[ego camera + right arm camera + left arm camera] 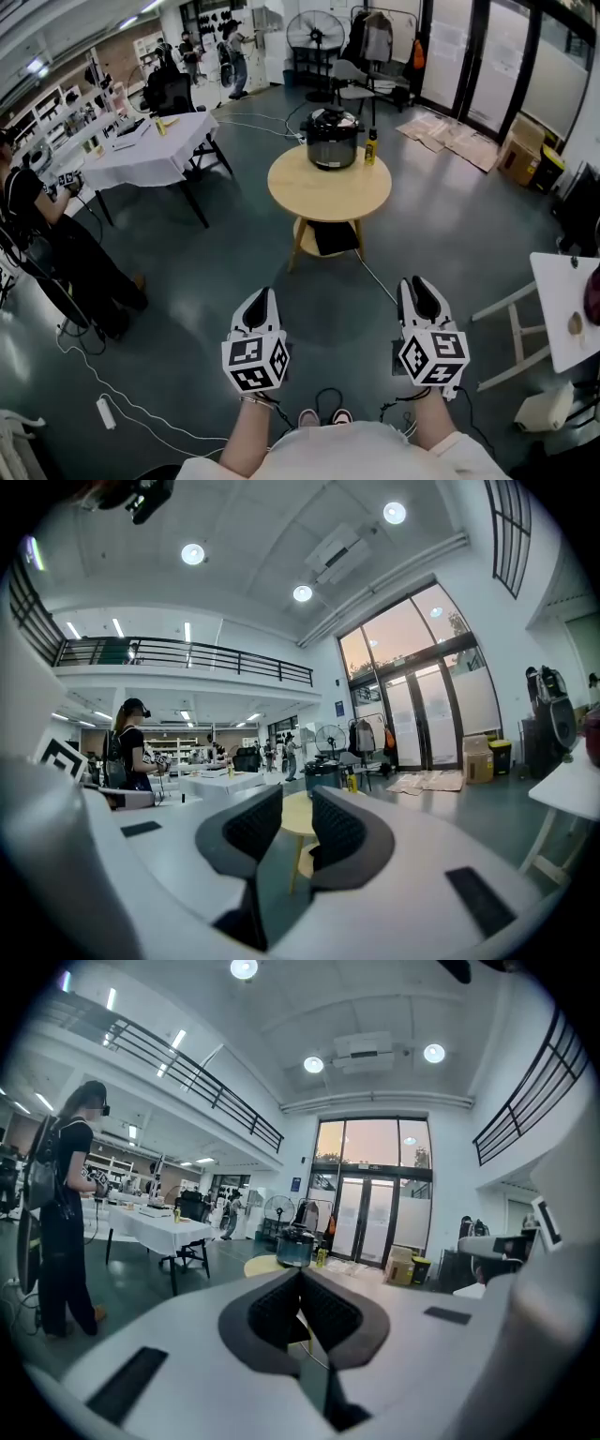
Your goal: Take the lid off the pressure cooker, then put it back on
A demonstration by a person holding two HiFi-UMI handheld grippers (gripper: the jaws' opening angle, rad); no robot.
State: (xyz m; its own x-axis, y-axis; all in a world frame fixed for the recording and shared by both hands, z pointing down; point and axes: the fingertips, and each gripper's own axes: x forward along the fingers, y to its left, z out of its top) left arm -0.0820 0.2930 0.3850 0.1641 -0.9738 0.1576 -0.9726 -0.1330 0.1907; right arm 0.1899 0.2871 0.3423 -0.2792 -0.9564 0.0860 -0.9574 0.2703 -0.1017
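Two jaw states are shown: the left gripper [260, 297] has its jaws pressed together on nothing, and the right gripper [422, 285] has its jaws slightly apart and empty. Both are well short of the pressure cooker [332, 142], which stands with its lid [331, 118] on at the far edge of the round wooden surface [328, 195], beside a yellow bottle [370, 148].

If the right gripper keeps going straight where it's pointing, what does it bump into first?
The right gripper would probably meet the round wooden table first, near its rim; the pressure cooker stands on it just above that line. Depth is hard to judge.
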